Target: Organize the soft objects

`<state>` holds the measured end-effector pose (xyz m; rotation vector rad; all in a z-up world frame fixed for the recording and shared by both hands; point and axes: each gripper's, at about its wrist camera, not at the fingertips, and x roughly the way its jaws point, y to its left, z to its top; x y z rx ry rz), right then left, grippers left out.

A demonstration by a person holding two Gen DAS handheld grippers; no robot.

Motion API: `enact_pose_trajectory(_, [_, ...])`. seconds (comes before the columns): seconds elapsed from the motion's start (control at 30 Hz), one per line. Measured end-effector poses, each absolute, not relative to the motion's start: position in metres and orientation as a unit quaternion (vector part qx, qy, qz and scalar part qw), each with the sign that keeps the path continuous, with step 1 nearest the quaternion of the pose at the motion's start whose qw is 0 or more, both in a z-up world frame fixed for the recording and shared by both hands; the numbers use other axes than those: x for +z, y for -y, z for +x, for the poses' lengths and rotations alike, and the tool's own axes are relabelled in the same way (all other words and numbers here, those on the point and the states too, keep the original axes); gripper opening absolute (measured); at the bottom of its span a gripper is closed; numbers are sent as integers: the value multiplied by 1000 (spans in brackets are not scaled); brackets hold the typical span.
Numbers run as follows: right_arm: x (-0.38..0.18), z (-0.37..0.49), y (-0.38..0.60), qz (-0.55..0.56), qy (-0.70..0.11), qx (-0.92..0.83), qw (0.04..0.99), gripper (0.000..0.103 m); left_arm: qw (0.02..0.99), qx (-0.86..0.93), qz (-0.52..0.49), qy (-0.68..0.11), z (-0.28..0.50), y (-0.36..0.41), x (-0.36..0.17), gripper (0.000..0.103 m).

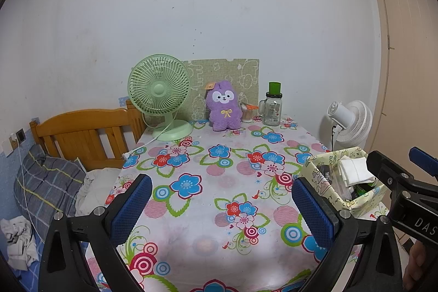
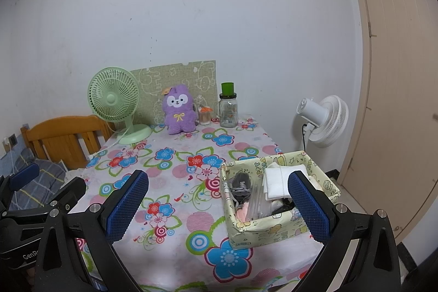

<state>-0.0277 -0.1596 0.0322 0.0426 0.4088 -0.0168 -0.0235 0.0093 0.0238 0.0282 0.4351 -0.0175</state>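
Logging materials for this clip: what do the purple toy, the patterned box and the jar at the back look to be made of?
Purple toy: plush fabric, going by its fuzzy, matte pile. Box: probably card wrapped in printed paper; the walls are thin, creased and slightly glossy. Jar: clear and see-through with a handle, so glass or hard plastic, I cannot tell which; its green top looks like plastic.

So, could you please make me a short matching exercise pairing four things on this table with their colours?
Things:
1. desk fan
2. plush toy
3. jar lid
4. folded cloth in the box

Colours:
A. purple
B. white
C. pale green
D. dark green

Pairs: 1-C, 2-A, 3-D, 4-B
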Motion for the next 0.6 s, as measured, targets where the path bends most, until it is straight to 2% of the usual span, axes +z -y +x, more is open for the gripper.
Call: enact_pose_trajectory(0.6, [31, -24, 158, 25, -206, -2, 978, 103, 977, 0, 15, -215, -24, -11, 22, 103])
